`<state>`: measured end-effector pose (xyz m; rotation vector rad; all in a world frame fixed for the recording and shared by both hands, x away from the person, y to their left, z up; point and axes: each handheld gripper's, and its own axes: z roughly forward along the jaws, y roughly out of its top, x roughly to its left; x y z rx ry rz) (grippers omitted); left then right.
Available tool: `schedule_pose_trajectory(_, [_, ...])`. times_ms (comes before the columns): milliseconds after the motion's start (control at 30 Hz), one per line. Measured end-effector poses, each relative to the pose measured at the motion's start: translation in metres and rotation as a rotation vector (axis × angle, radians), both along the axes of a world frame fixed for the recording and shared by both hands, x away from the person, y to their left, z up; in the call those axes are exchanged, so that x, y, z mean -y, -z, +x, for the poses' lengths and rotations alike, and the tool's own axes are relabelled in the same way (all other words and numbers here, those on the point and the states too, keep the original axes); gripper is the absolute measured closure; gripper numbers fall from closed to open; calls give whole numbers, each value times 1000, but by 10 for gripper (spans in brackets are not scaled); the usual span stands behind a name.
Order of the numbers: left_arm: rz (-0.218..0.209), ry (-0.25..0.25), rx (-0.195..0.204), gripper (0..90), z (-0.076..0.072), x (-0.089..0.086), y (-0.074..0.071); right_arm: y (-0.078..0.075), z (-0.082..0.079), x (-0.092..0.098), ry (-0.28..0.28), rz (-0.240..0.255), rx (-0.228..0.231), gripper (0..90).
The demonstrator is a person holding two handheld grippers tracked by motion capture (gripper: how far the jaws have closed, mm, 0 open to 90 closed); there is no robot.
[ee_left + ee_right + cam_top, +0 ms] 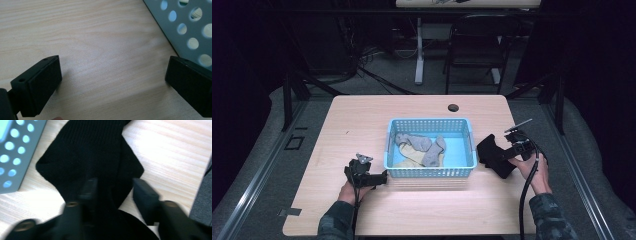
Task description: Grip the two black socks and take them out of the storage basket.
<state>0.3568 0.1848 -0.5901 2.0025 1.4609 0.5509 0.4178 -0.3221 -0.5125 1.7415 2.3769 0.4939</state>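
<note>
My right tool (113, 188) is half open over the black sock (494, 154) lying on the counter (362, 115) at the basket's (430, 173) three o'clock; I should close on one thick fold and lift clear of that wall. My left tool (381, 178) rests wide open and empty at its seven o'clock, with grey and cream socks (424, 149) already inside.
</note>
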Motion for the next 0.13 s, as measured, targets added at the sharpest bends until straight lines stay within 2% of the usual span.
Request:
schedule_pose_trajectory(67, [0, 0, 0, 6, 0, 0, 0, -8, -3, 1, -8, -5, 18, 303])
schedule_pose_trajectory(133, [0, 0, 0, 6, 0, 0, 0, -12, -5, 1, -12, 4, 31, 220])
